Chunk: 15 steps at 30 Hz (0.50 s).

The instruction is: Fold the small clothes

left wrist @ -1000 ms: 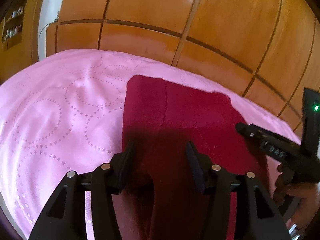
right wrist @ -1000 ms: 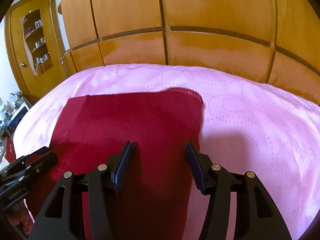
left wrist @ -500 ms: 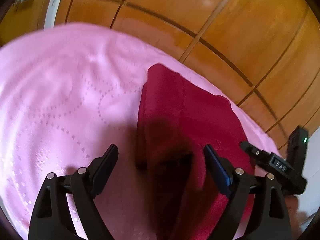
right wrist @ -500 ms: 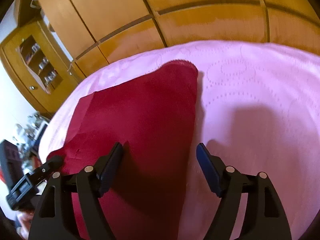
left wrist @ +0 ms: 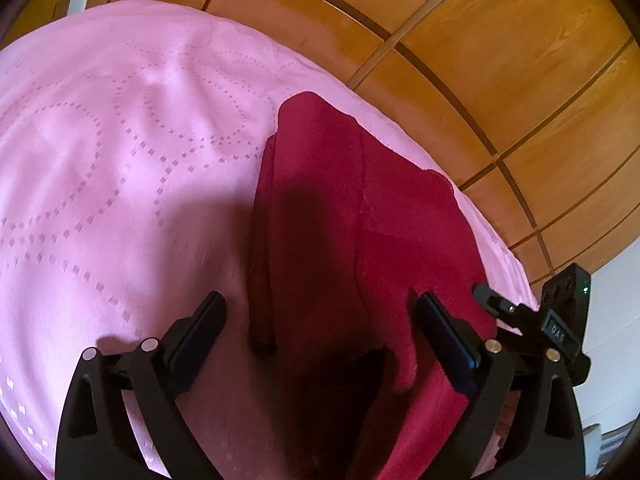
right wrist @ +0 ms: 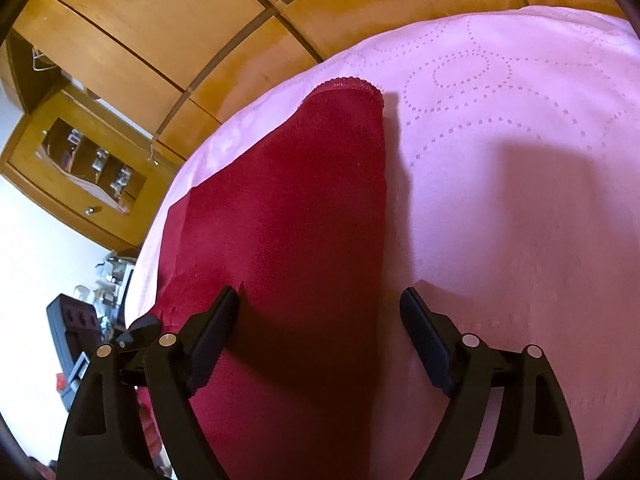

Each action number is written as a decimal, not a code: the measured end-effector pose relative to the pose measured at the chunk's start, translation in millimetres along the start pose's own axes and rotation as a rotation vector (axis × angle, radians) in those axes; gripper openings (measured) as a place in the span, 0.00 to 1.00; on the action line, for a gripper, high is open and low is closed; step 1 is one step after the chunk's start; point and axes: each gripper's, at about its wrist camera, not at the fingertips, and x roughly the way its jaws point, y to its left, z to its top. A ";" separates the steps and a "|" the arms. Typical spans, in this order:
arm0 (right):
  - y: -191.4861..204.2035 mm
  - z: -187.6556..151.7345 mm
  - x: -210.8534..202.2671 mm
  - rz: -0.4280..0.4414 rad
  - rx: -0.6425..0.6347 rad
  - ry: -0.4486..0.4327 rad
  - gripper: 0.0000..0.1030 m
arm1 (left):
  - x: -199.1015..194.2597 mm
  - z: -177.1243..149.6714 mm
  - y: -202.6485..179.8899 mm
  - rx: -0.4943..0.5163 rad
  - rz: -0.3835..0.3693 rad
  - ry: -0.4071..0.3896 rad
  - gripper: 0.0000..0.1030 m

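A dark red garment (left wrist: 360,216) lies folded on the pink bedspread (left wrist: 120,160). In the left wrist view my left gripper (left wrist: 320,320) hovers over the garment's near left edge, its jaws wide and still opening, cloth below them but not pressed by the pads. The right wrist view shows the same red garment (right wrist: 288,208), with a scalloped hem at its far end. My right gripper (right wrist: 320,320) stands over its right edge, jaws opening, nothing gripped. The other gripper shows at the side of each view (left wrist: 552,328) (right wrist: 132,332).
A wooden panelled wardrobe (left wrist: 460,40) rises right behind the bed. In the right wrist view a wooden cabinet with a glass door (right wrist: 80,168) stands at the left, with small clutter on the floor below it. The pink bedspread (right wrist: 520,160) stretches to the right of the garment.
Both grippers' jaws have spread apart from about half open to wide. Both cameras rolled and dropped a little toward the garment, whose cloth now lies looser with a fold near the left gripper.
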 end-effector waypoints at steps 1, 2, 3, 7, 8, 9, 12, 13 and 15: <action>0.6 1.5 0.9 0.000 -0.002 0.009 0.81 | -0.2 1.8 0.3 -0.005 -0.010 0.005 0.94; 1.5 2.8 1.8 -0.001 -0.007 0.015 0.81 | -0.8 3.5 2.5 -0.007 -0.018 0.009 0.94; 1.6 3.4 2.1 -0.003 -0.012 0.018 0.81 | -0.1 4.5 2.8 -0.006 -0.022 0.015 0.94; 1.2 5.5 3.4 0.017 -0.003 0.027 0.81 | 4.8 4.3 3.9 0.002 -0.038 0.047 0.94; 0.2 6.3 4.0 0.032 0.011 0.031 0.81 | 4.7 4.5 3.9 0.006 -0.044 0.051 0.94; -1.3 6.5 3.6 0.041 0.018 0.032 0.81 | 4.6 6.4 4.5 0.012 -0.049 0.058 0.94; -1.2 8.7 3.6 0.057 0.019 0.042 0.81 | 6.4 11.3 5.2 0.015 -0.061 0.078 0.94; -0.3 10.4 3.7 0.054 0.016 0.041 0.81 | 7.7 13.4 5.5 0.012 -0.069 0.086 0.94; -0.4 13.0 2.6 0.054 0.019 0.038 0.86 | 11.8 16.3 6.6 0.003 -0.077 0.109 0.94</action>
